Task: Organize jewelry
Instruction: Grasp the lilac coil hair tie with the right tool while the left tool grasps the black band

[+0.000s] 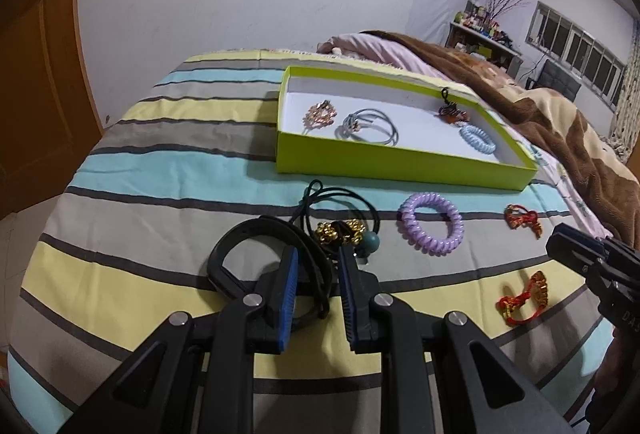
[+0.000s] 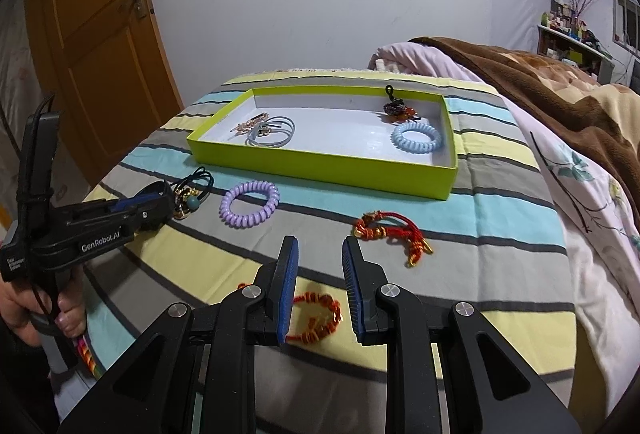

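A lime-green box (image 1: 400, 163) (image 2: 320, 173) lies on the striped bed and holds a rose-gold clip (image 1: 320, 113), grey hair ties (image 1: 370, 125), a dark charm (image 1: 452, 109) and a blue coil tie (image 1: 478, 139). In front of it lie a black band (image 1: 240, 234), a black tie with gold beads and a teal ball (image 1: 344, 232), a purple coil tie (image 1: 432, 224) (image 2: 250, 203) and two red-gold bracelets (image 2: 394, 236) (image 2: 320, 318). My left gripper (image 1: 316, 258) is open, its jaws around the black band's strap. My right gripper (image 2: 320, 250) is open above the nearer red bracelet.
A brown blanket (image 2: 560, 93) and pink floral bedding (image 2: 592, 201) lie on the right of the bed. A wooden door (image 2: 92, 53) stands at the left. A cluttered shelf (image 1: 484, 33) and a window are at the far right.
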Available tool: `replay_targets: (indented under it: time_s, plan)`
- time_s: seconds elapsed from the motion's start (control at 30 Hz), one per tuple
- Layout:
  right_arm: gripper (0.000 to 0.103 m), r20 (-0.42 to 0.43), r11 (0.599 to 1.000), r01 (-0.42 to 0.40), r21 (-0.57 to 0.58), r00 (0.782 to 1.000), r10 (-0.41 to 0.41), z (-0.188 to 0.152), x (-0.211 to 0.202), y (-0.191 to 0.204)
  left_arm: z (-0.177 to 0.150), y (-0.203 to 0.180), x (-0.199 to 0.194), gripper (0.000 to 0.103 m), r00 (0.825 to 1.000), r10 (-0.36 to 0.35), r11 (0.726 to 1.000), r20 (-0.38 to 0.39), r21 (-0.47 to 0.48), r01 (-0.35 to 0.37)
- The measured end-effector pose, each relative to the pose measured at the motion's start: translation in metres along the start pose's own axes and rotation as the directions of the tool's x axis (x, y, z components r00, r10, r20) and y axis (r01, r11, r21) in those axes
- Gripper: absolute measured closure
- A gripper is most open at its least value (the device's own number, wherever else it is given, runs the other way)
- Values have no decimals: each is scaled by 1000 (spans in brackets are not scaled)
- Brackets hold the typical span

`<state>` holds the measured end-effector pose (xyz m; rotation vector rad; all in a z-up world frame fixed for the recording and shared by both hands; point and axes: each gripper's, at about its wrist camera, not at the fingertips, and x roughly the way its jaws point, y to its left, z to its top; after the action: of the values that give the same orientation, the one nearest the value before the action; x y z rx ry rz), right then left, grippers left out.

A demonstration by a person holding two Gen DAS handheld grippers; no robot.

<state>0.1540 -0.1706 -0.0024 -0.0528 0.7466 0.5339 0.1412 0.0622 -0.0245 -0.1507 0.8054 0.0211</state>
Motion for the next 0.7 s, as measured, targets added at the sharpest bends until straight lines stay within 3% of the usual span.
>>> replay_targets:
  time_s: [0.3,0.7]
  plan:
    - [80,-56,999,-44,0,997,44,17,27,13,-1,-1,-7,92,999,15,1000,35,10,-15]
    - [80,-138,998,-70,-2,988,69,37,67,36,-1,7,-21,92,997,-15,1000,77,8,15]
